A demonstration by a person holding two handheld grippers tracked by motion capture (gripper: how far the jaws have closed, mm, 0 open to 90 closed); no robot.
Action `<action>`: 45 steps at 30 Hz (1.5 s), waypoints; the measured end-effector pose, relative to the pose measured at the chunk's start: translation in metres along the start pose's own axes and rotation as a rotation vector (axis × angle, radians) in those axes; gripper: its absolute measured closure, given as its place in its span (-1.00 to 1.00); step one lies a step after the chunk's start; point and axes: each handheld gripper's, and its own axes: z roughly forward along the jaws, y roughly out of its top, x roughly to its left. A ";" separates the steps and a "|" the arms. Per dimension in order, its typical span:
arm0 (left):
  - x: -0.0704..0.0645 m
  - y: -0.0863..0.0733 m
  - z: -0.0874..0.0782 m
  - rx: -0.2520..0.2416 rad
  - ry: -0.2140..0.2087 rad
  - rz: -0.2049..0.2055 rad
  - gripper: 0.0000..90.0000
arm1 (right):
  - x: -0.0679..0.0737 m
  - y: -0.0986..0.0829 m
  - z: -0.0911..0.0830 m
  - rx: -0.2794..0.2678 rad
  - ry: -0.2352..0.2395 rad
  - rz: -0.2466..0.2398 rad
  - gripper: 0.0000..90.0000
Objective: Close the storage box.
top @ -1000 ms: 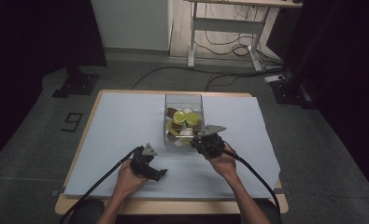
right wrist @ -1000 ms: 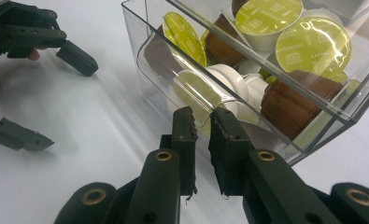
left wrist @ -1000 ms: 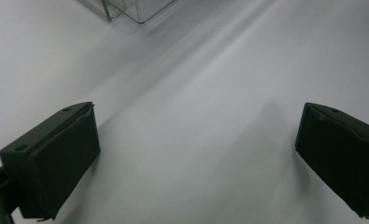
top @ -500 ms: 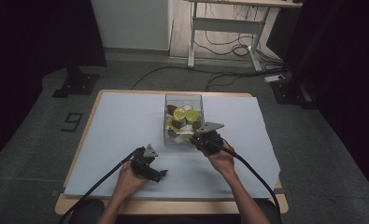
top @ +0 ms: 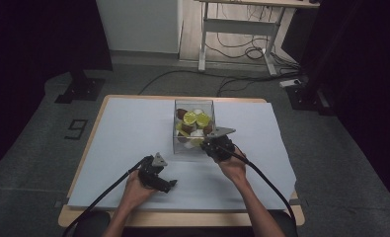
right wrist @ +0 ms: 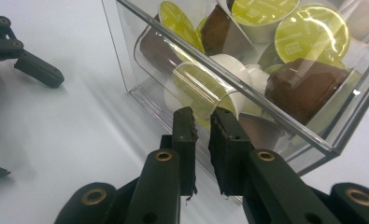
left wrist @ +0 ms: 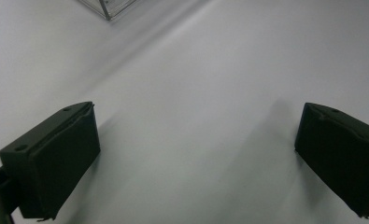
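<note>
A clear plastic box (top: pixel 182 144) stands mid-table, holding several coffee capsules (top: pixel 190 117) with lime-green, brown and white tops. My right gripper (top: pixel 207 141) is at the box's near right side. In the right gripper view its jaws (right wrist: pixel 201 114) are shut to a thin slit against the outside of the clear wall (right wrist: pixel 140 56), with nothing visible between them. Just behind that wall lies a green-lidded capsule (right wrist: pixel 198 86). My left gripper (top: pixel 171 184) rests low over the white cover near the front edge, left of the box. Its jaws (left wrist: pixel 198 112) are wide open and empty.
A white sheet (top: pixel 118 133) covers the wooden table. A corner of the box (left wrist: pixel 109 5) shows at the top of the left gripper view. One finger of the left gripper (right wrist: pixel 37 70) lies off to the side in the right gripper view. Cables trail back from both grippers.
My right gripper has edged slightly forward and left, closer to the box. The left gripper has stayed where it was.
</note>
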 end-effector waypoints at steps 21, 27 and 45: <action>0.000 0.000 0.000 0.002 0.000 0.002 -1.00 | -0.005 0.006 0.009 -0.001 -0.037 0.014 0.77; 0.000 0.000 0.000 0.001 0.000 0.002 -1.00 | -0.006 0.006 0.010 0.001 -0.036 0.019 0.77; 0.000 0.000 0.000 0.000 0.002 0.001 -1.00 | 0.000 0.003 0.002 0.030 0.018 -0.003 0.29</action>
